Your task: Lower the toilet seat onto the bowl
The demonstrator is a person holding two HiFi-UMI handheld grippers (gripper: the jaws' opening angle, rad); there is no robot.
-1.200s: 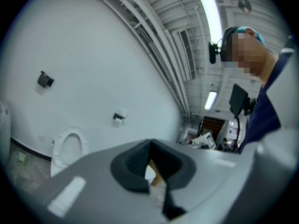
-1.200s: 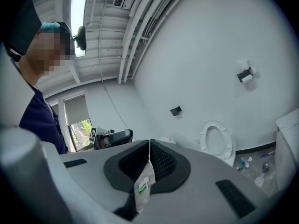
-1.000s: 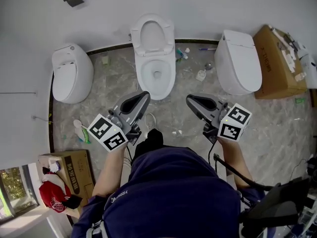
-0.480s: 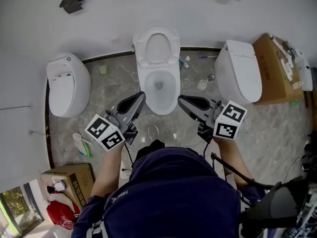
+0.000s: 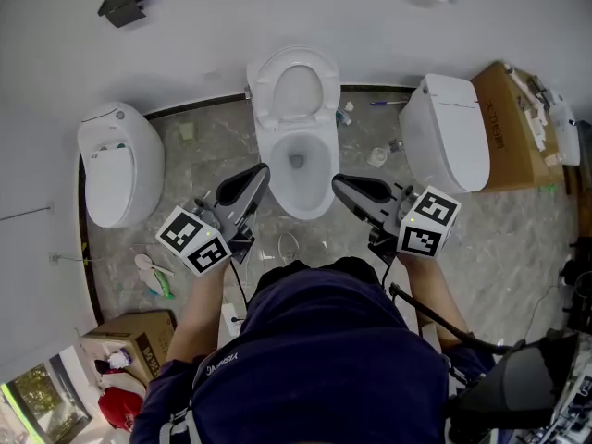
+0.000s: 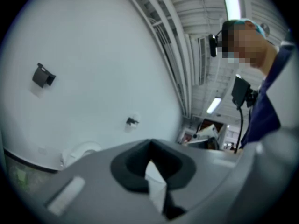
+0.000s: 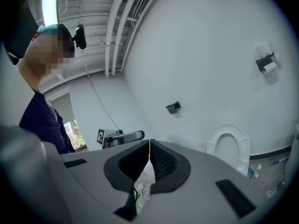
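The toilet seat [image 5: 294, 89] stands upright, long axis up the white wall [image 5: 277, 7], over its bowl [image 5: 298, 169] on a littered marbled floor [image 5: 217, 146] (left tongs [image 5: 258, 173] and right tongs [image 5: 339, 185] both pressed together, empty).

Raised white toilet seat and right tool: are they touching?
Apart. The head view shows a clear gap between the right tool and the raised white toilet seat.

Open air lies above the white ceramic toilet bowl [image 5: 320, 179] at the grey marble floor's [image 5: 218, 144] back edge; its white oval seat [image 5: 296, 59] stands upright against the white wall [image 5: 231, 17]. A closed white toilet on the left [image 5: 111, 174] and another closed white toilet on the right [image 5: 450, 132] stand well apart from it, with litter-strewn floor between.
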